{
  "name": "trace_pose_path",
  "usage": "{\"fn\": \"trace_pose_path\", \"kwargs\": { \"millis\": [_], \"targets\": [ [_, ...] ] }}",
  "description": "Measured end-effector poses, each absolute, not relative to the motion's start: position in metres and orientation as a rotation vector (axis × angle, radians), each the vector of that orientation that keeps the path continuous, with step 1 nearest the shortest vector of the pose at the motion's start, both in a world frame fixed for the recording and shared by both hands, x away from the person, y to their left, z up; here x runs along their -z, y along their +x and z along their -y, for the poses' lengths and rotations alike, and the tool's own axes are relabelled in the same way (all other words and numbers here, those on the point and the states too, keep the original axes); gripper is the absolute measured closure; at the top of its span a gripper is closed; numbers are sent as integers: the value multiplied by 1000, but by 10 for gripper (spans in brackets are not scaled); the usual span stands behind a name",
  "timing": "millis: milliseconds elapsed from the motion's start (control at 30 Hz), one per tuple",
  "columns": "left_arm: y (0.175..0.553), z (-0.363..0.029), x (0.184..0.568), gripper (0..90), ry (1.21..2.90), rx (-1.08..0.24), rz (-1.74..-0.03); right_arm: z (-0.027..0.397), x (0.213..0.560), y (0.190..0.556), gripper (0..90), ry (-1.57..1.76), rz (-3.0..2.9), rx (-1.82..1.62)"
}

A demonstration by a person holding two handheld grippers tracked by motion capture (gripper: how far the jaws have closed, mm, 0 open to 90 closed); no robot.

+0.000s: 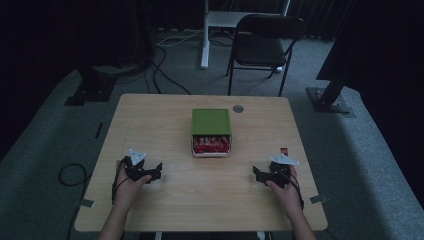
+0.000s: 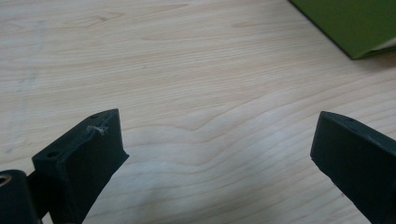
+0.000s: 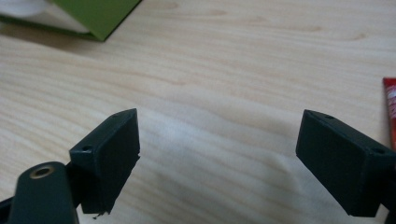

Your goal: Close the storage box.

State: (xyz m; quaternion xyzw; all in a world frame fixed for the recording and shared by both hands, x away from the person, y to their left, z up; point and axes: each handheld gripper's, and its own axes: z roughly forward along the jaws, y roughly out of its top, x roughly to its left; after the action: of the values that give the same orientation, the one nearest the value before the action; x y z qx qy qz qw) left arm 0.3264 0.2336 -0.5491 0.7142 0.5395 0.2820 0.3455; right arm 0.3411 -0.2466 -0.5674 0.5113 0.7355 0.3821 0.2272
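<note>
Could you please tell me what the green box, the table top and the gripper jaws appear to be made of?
The green box looks like matte cardboard or thin board: flat, even colour, crisp folded edges, no gloss. The table top seems to be light wood or a wood-look laminate, with visible grain lines and a smooth, dull sheen. The jaws of the left gripper and right gripper look like matte black plastic, with moulded edges and small holes.

Occlusions and crops
Green box (image 2: pixel 355 23) cropped at 1 o'clock; red packet (image 3: pixel 390 107) cut at 3 o'clock edge. Red contents (image 1: pixel 211 144) under box lid too small to identify.
</note>
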Motion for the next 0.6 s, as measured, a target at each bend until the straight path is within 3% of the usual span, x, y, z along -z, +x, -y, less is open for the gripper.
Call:
{"fn": "trace_pose_path", "kwargs": {
  "millis": [600],
  "targets": [
    [316, -250, 562, 33, 1817, -774, -1629, 240, 572, 339, 120, 1440, -2072, -914]
  ]
}}
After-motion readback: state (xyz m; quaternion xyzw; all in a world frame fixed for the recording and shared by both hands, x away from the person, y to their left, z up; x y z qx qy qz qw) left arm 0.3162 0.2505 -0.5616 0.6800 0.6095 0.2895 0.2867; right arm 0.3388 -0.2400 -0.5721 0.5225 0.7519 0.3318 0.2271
